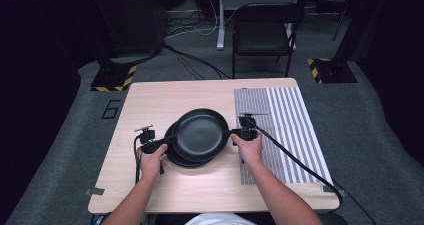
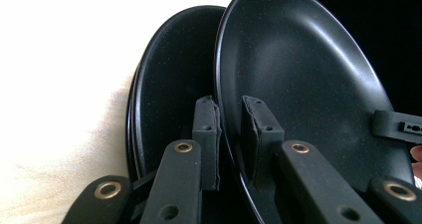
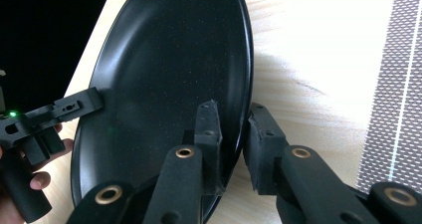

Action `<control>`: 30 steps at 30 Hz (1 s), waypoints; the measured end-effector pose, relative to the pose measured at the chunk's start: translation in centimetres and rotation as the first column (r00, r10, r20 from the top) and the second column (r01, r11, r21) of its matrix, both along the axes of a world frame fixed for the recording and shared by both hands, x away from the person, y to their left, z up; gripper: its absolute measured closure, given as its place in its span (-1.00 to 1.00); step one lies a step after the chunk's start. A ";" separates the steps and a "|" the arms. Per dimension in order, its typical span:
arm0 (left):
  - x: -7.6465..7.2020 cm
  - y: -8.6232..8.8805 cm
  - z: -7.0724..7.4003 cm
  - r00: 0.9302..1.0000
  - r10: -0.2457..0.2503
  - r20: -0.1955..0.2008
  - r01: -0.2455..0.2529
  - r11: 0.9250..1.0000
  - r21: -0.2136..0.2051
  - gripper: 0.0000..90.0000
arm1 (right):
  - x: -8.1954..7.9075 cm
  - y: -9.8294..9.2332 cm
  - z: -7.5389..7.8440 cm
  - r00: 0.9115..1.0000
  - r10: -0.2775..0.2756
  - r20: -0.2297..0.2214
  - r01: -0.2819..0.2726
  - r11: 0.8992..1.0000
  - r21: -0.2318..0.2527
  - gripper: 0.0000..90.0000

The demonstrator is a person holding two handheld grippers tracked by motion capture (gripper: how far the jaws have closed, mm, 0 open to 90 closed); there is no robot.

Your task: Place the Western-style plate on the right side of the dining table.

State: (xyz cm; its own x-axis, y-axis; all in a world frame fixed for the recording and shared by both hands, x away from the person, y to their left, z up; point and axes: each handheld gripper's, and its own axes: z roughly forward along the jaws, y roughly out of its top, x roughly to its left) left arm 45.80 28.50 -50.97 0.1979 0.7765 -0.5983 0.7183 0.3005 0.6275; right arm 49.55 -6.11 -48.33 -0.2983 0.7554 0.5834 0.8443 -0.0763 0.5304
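A black plate [image 1: 200, 134] is held over a stack of matching black plates [image 1: 175, 157] at the middle of the wooden table [image 1: 150, 97]. My left gripper [image 1: 172, 140] is shut on the top plate's left rim and my right gripper [image 1: 234, 133] is shut on its right rim. In the left gripper view the jaws [image 2: 230, 112] pinch the rim of the top plate [image 2: 303, 84], with the lower plates [image 2: 169, 84] just behind it. In the right gripper view the jaws [image 3: 233, 117] clamp the rim of the same plate [image 3: 164, 69], and the left gripper's fingers [image 3: 74, 104] hold the far edge.
A grey striped mat [image 1: 287, 130] covers the table's right part, right beside my right hand. A cable [image 1: 300, 162] trails from the right gripper over the mat. A black folding chair [image 1: 262, 32] stands beyond the table's far edge.
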 end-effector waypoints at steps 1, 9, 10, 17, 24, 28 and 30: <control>0.0 0.0 0.1 1.000 -0.001 0.013 0.001 1.000 0.010 0.73 | 0.0 0.0 0.0 1.000 0.001 -0.002 -0.001 1.000 0.001 0.72; -0.1 0.1 1.2 0.999 -0.007 0.037 0.006 1.000 0.022 0.77 | 0.0 -0.1 0.1 1.000 -0.004 -0.003 0.004 1.000 0.011 0.73; -0.1 0.1 1.3 0.999 -0.007 0.045 0.006 1.000 0.023 0.78 | -0.1 -0.1 0.3 1.000 -0.006 0.001 0.006 1.000 0.012 0.74; -0.2 0.0 1.6 0.999 0.000 0.042 -0.001 1.000 0.030 0.79 | -0.3 -0.1 0.7 1.000 -0.007 0.008 0.007 1.000 0.013 0.77; -0.2 0.3 2.0 0.999 -0.007 0.037 0.005 0.999 0.046 0.79 | -0.5 0.1 1.2 1.000 -0.007 0.022 0.006 1.000 0.016 0.81; -0.4 0.1 2.3 0.999 0.004 0.040 -0.007 0.999 0.054 0.79 | -0.6 0.2 1.5 1.000 -0.005 0.026 0.005 1.000 0.007 0.81; -0.4 0.2 2.4 0.999 0.006 0.045 -0.008 0.999 0.049 0.80 | -0.6 0.2 1.6 1.000 -0.007 0.029 0.007 1.000 0.008 0.82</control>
